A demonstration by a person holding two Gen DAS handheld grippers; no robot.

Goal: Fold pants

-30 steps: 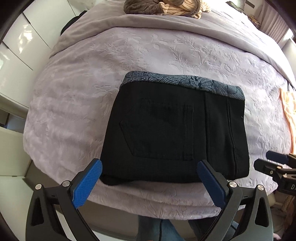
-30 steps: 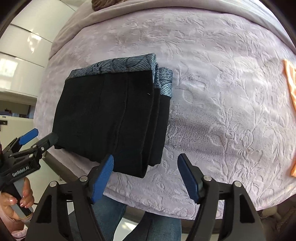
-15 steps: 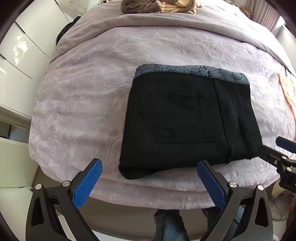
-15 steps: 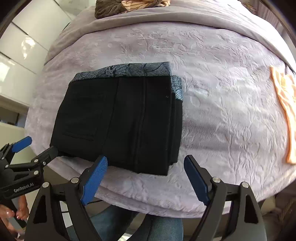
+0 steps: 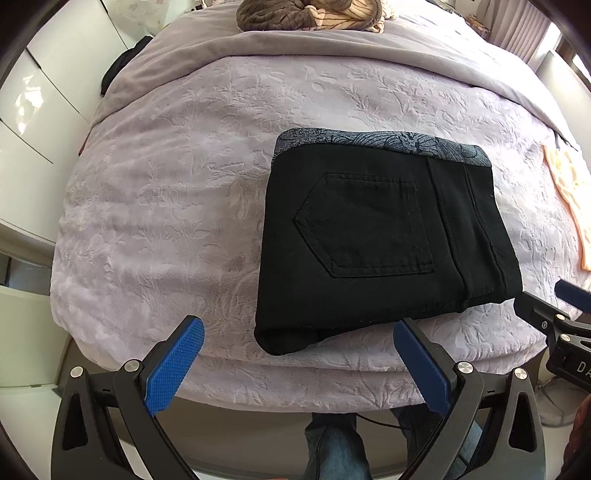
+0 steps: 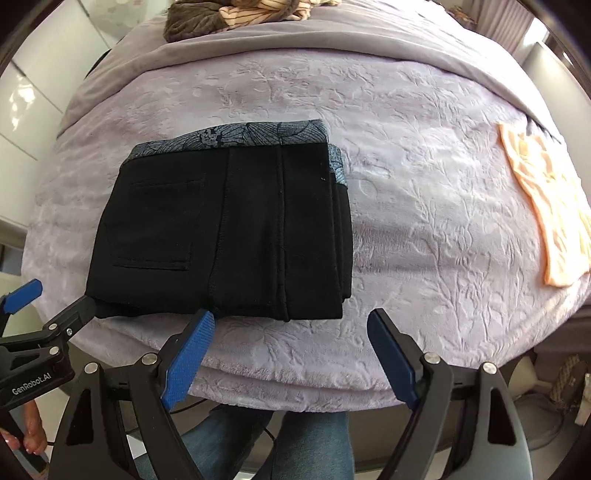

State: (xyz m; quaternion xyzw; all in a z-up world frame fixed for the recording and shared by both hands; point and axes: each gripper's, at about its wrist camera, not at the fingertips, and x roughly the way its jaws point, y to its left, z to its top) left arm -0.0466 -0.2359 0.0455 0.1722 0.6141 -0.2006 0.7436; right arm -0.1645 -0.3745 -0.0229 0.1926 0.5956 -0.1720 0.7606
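The black pants (image 5: 380, 243) (image 6: 221, 232) lie folded into a compact rectangle on the lilac bedspread, back pocket up, with a grey patterned waistband along the far edge. My left gripper (image 5: 299, 332) hovers open over the near left corner of the fold, nothing between its blue pads. My right gripper (image 6: 291, 325) hangs open above the near right corner, also holding nothing. Each gripper shows at the edge of the other's view, the left gripper (image 6: 22, 314) at the left and the right gripper (image 5: 554, 306) at the right.
The bed (image 5: 177, 206) (image 6: 424, 206) has a grey blanket and a heap of clothes (image 5: 310, 14) (image 6: 236, 14) at its far end. A peach garment (image 5: 569, 192) (image 6: 546, 210) lies at the right. White cabinets (image 5: 44, 92) stand to the left. The person's legs in jeans (image 6: 236, 443) stand at the bed's near edge.
Both grippers pulled back toward the near edge of the bed and off the pants. The left one shifted left, the right one rose. The folded pants stay where they lay.
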